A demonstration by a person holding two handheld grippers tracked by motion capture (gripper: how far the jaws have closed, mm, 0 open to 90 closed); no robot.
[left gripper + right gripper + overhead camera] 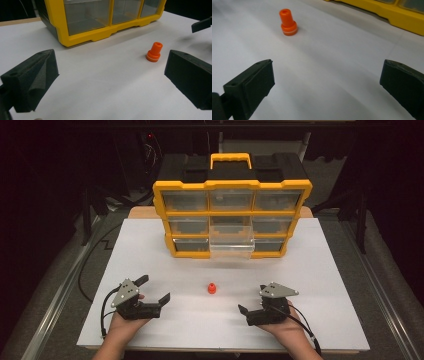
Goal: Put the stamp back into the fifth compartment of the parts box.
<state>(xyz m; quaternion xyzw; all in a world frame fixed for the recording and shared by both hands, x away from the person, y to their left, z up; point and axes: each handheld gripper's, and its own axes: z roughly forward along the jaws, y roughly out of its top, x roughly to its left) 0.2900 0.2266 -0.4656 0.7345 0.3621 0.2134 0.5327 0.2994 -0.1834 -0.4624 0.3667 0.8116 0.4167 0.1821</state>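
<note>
Standing upright on the white table (320, 270), the orange peg (212, 288) is between the left gripper (154, 289) and the right gripper (251, 306), apart from both. Both have their jaws spread wide and hold nothing. Behind, one drawer (231, 243) of the organizer (231, 185) is pulled out. For a good pick, I would come low, center the peg between the jaws, then close gently so it does not tip.
</note>
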